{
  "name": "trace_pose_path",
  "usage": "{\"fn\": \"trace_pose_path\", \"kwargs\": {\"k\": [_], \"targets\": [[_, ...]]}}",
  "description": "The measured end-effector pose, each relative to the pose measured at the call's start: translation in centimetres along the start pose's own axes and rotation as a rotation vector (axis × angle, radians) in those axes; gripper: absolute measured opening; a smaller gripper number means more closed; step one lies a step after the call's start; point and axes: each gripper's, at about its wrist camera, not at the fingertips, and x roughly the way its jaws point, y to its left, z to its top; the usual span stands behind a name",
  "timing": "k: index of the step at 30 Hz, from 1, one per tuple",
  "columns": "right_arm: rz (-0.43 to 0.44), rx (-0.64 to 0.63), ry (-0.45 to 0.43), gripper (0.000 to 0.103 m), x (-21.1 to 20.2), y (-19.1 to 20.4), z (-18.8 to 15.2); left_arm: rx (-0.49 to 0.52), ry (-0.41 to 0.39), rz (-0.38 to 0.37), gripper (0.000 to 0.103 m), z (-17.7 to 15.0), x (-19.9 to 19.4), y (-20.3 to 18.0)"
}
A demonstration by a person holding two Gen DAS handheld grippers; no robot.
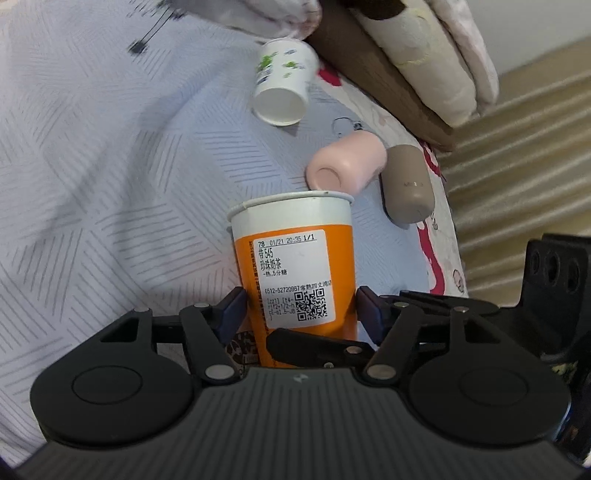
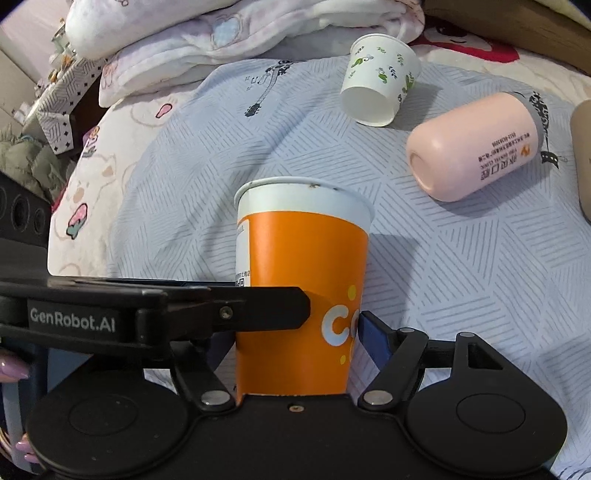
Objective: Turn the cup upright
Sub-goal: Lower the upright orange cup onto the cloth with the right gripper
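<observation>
An orange paper cup (image 1: 295,266) with a white rim and a printed label stands upright on the pale blue bedspread. My left gripper (image 1: 301,314) has its jaws on both sides of the cup's lower body. In the right wrist view the same orange cup (image 2: 306,266) sits between the fingers of my right gripper (image 2: 299,332), whose blue right pad (image 2: 375,338) touches it. The left gripper's black finger (image 2: 258,308) crosses in front of the cup from the left.
A white paper cup with green prints (image 2: 378,79) lies on its side further back. A pink tumbler (image 2: 474,146) and a brown tumbler (image 1: 406,182) lie on their sides to the right. Folded blankets (image 2: 240,33) are piled behind. The bed edge (image 1: 448,236) drops off at right.
</observation>
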Motion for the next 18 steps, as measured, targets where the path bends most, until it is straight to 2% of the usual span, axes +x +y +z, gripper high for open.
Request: {"fn": "trace_pose_path", "kwargs": {"k": [4,10,14,18], "targets": [[-0.019,-0.072,-0.062,0.077,-1.0,1.2,-0.6,0.119,-0.070,0.026,0.063,-0.5,-1.5,-1.8],[-0.081,-0.205,-0.234,0.077,-3.5,3.8,-0.9,0.253,-0.208,0.017,0.063,-0.7,-4.4,-3.5],[-0.164,-0.347,-0.361,0.077,-3.9,5.8,-1.7,0.284,-0.259,0.011,0.063,-0.5,-5.5,-3.6],[-0.251,-0.521,-0.419,0.077,-3.1,7.1,-1.9,0.312,-0.301,0.044,0.063,-0.8,-5.9,-3.5]]}}
